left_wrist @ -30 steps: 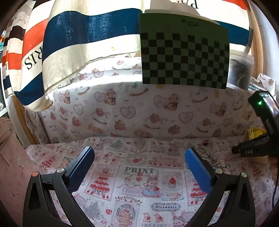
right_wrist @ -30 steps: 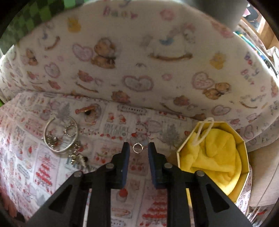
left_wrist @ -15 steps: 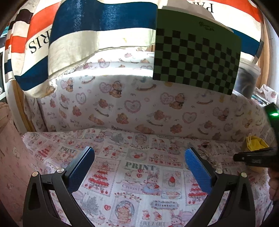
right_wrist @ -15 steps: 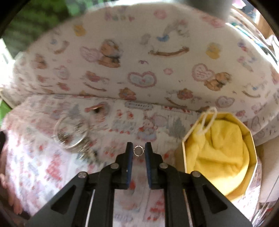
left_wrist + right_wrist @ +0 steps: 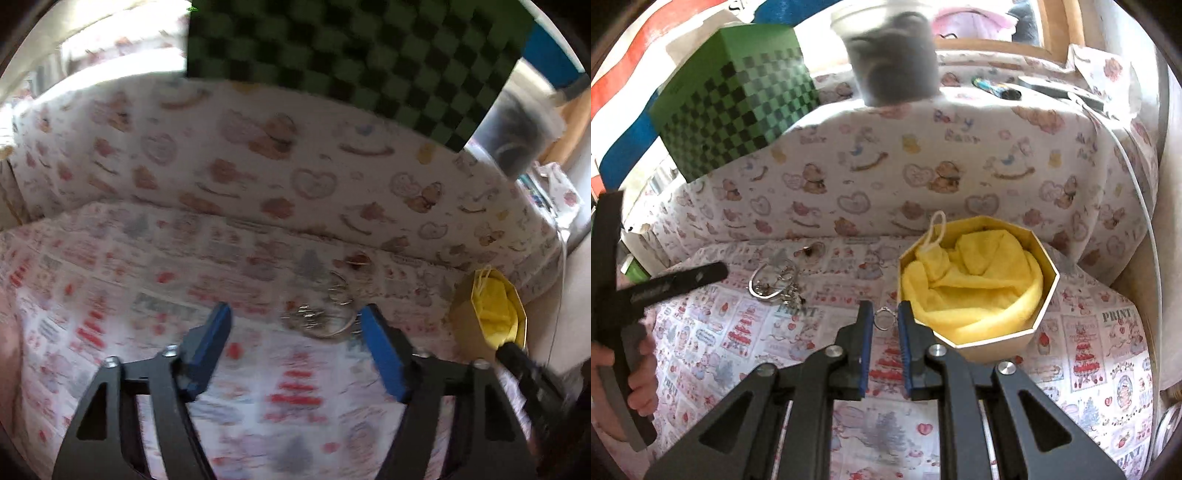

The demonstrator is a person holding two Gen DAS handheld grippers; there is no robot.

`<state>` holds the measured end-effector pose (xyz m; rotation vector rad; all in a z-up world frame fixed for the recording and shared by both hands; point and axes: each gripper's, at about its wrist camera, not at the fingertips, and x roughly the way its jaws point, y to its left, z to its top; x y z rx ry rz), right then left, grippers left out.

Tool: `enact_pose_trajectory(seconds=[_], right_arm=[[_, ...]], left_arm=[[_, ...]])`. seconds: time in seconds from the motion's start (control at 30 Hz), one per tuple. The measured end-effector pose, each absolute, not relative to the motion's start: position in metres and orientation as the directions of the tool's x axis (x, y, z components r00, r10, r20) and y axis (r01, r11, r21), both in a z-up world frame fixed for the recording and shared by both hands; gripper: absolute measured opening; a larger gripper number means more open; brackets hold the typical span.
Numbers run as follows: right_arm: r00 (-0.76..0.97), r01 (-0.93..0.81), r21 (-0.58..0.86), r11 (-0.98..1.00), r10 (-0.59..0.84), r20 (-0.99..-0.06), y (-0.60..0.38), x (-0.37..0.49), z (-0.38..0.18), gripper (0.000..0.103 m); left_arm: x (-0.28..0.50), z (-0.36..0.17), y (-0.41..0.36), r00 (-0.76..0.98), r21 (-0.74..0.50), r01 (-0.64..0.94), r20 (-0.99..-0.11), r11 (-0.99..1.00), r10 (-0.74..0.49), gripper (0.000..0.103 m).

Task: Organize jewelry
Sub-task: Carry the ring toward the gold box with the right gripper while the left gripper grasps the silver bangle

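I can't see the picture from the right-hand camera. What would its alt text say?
The right gripper pinches a small silver ring between its blue pads, beside an open octagonal cream box lined with yellow cloth. A pile of silver jewelry lies left on the printed tablecloth.

Tiny silver ring [image 5: 885, 318] is upright, up off the cloth, just left of the octagonal box [image 5: 997, 338] with yellow lining. The rest of the jewelry pile [image 5: 774, 282], bangle included, sits on the printed cloth further left.

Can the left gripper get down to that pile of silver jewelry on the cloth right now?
Probably yes: the left gripper is open, and the jewelry pile lies uncovered just ahead.
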<state>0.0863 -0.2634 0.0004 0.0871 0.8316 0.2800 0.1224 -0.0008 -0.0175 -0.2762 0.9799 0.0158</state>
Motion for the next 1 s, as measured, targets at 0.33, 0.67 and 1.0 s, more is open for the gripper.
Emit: enact_pose_trajectory(seconds=[0.33,0.67,1.0], right_arm=[[0.713,-0.149,0.174,0.973,0.228,-0.663,-0.282,0.077,0.012,0.013],[0.716,-0.124,0.179,0.976,0.213,-0.665,-0.289,0.08,0.013,0.013],[0.721,-0.117,0.194,0.974,0.217,-0.658,-0.294,0.08,0.016,0.013]], left_arm=[[0.164,-0.048,-0.058,0.463,-0.079,-0.132,-0.886,0.988,-0.008,0.065],[0.19,-0.064,-0.086,0.424,0.018,-0.161,-0.901,0.987,0.086,0.066],[0.195,-0.053,-0.058,0.406,-0.03,-0.148,-0.913,0.989,0.033,0.065]])
